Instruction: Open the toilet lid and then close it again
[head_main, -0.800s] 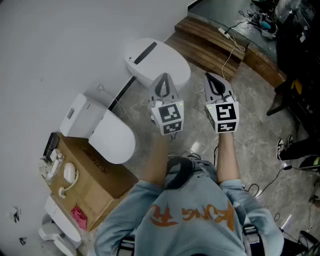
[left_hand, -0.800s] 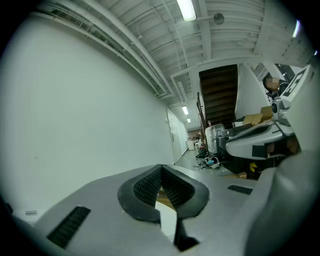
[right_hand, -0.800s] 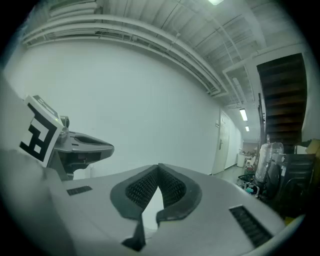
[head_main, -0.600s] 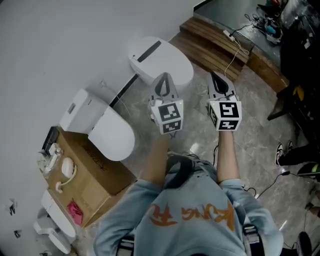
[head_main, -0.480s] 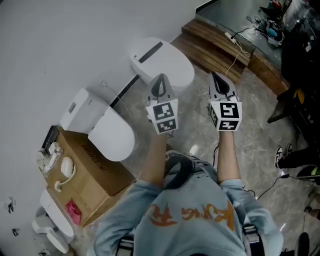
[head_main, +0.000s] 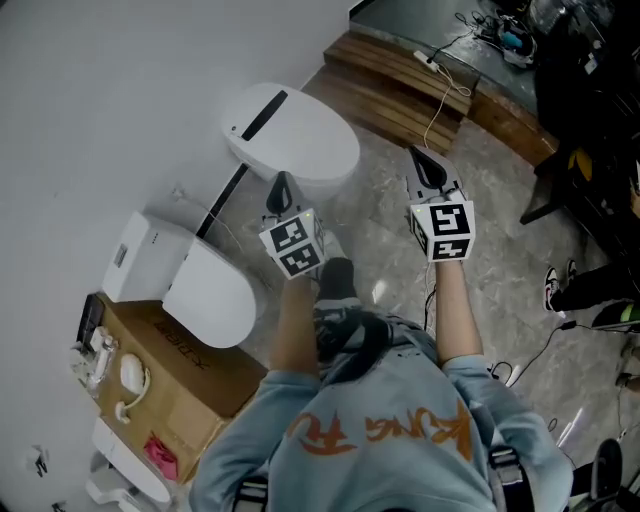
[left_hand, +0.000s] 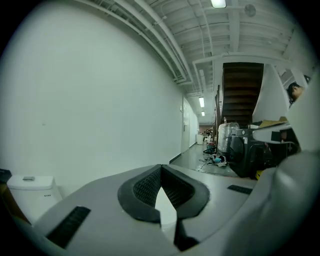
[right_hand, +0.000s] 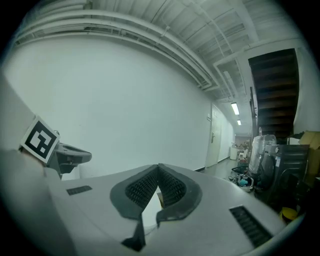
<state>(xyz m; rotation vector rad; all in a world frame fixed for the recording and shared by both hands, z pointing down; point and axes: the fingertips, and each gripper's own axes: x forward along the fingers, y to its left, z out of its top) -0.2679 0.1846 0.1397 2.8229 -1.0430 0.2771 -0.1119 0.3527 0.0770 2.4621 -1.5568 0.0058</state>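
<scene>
Approach step, likely: left hand-held gripper (head_main: 281, 186) and right hand-held gripper (head_main: 422, 158) closed, empty; toilet lid (head_main: 300, 135) down, next catch its rim.

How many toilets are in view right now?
2. The far toilet stands by the wall, just ahead of the left gripper. The near toilet sits beside the cardboard box. A white shape at the bottom-left edge may be a third.
</scene>
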